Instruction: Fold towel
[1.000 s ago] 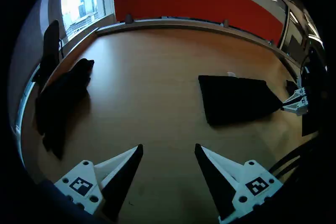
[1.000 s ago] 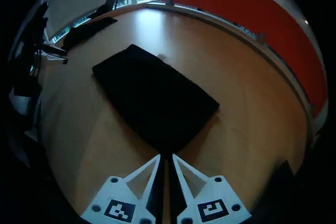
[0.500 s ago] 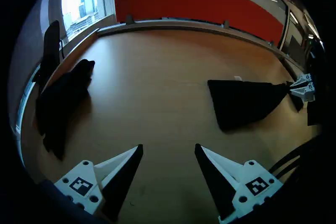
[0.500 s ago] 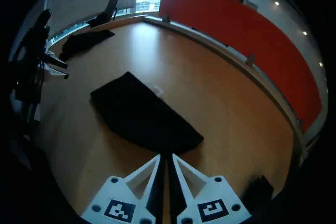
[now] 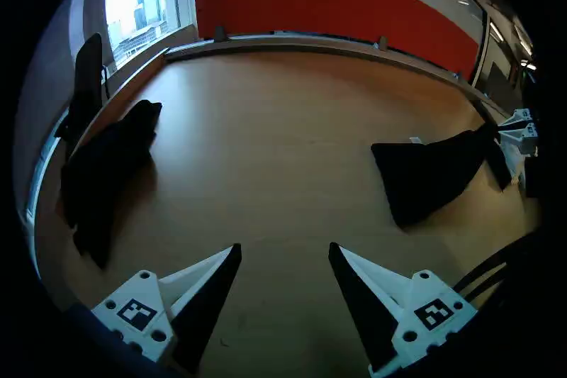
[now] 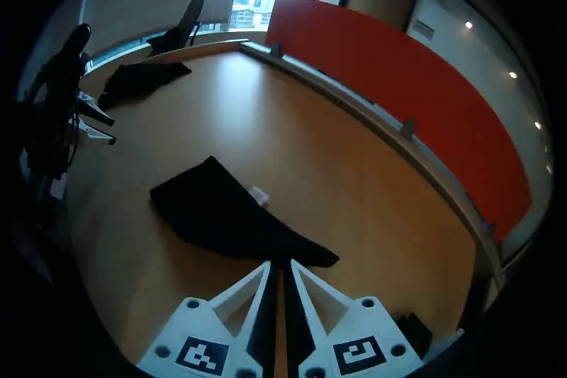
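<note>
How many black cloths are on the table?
2: the black towel, one end raised in the shut right gripper, and a crumpled black cloth by the window-side edge of the table. Others may lie out of view.

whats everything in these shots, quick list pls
towel: 1, black, on the table, one corner raised off it
tag: 1, white, at the towel's far edge
cloth heap: 1, black, on the table at the window side, apart from the towel
table: 1, light wood, under both cloths
divider: 1, red, along the table's far edge
chair: 1, dark, beyond the table by the window
window: 1, bright, behind the chair
left claw: 1, white with black fingers, open over bare table
right claw: 1, white with black fingers, shut on the towel's raised corner
</note>
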### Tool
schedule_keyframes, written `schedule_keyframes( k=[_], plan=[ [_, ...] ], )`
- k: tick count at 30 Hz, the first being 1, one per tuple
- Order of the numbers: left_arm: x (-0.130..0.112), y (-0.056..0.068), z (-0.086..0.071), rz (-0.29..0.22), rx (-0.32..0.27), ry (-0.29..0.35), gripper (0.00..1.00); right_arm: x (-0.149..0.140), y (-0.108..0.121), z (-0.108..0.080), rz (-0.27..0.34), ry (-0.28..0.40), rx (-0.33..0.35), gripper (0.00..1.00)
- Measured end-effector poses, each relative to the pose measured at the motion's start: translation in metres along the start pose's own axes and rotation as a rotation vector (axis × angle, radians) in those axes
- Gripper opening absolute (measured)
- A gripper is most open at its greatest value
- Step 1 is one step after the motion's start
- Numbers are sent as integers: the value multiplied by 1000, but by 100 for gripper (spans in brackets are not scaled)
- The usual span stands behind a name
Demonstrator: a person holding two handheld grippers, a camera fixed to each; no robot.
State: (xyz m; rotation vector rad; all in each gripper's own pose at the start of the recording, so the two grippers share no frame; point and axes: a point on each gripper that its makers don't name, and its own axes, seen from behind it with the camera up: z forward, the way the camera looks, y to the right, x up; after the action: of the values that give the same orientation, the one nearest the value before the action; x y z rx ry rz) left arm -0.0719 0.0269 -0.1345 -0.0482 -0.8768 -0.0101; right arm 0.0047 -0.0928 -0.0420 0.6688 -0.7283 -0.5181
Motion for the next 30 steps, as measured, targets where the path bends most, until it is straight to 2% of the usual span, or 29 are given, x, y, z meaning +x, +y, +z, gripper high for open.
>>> schedule_keyframes(
  k=[6, 15, 30],
  plan=[
    [-1, 1, 0, -1, -1, 0, 91, 1, -1, 1, -9, 1, 2, 5],
    [3, 3, -3, -2, -4, 7, 91, 8, -16, 7, -28, 6, 38, 4],
    [14, 4, -9, -9, -6, 30, 91, 30, -64, 35, -97, 19, 150, 4]
  ],
)
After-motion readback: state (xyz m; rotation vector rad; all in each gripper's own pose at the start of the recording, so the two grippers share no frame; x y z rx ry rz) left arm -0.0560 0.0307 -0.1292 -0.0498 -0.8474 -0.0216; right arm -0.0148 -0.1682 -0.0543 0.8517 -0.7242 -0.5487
